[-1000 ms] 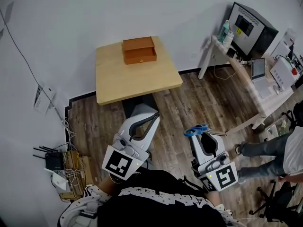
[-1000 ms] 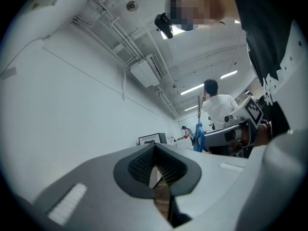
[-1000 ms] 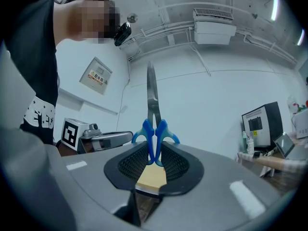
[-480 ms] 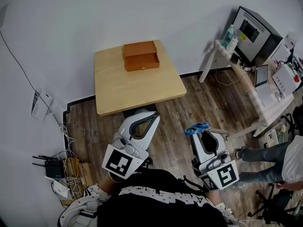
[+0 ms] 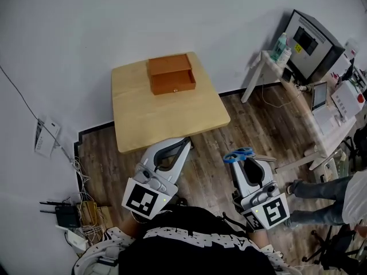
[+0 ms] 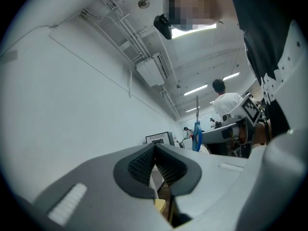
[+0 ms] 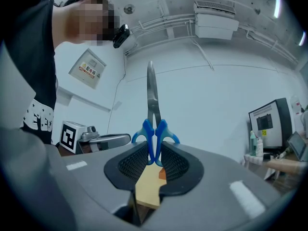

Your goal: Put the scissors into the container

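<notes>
A brown wooden box (image 5: 171, 73) stands at the far edge of a light wooden table (image 5: 166, 110) against the white wall. Blue-handled scissors (image 5: 239, 155) are held in my right gripper (image 5: 242, 159), over the floor to the right of the table's near corner. In the right gripper view that gripper (image 7: 155, 153) is shut on the scissors' handles (image 7: 155, 134), blades pointing up. My left gripper (image 5: 185, 144) hovers just short of the table's near edge; its jaws (image 6: 155, 155) are shut with nothing between them. The scissors (image 6: 196, 136) also show in the left gripper view.
A white desk (image 5: 304, 105) with a monitor (image 5: 309, 36), bottles (image 5: 281, 43) and a laptop stands at the right. Another person's legs (image 5: 321, 185) are at the right edge. A router and cables (image 5: 63, 213) lie on the floor at the lower left.
The table and box have come nearer and lower in the head view. Both grippers hold the same pose, the scissors still in the right one.
</notes>
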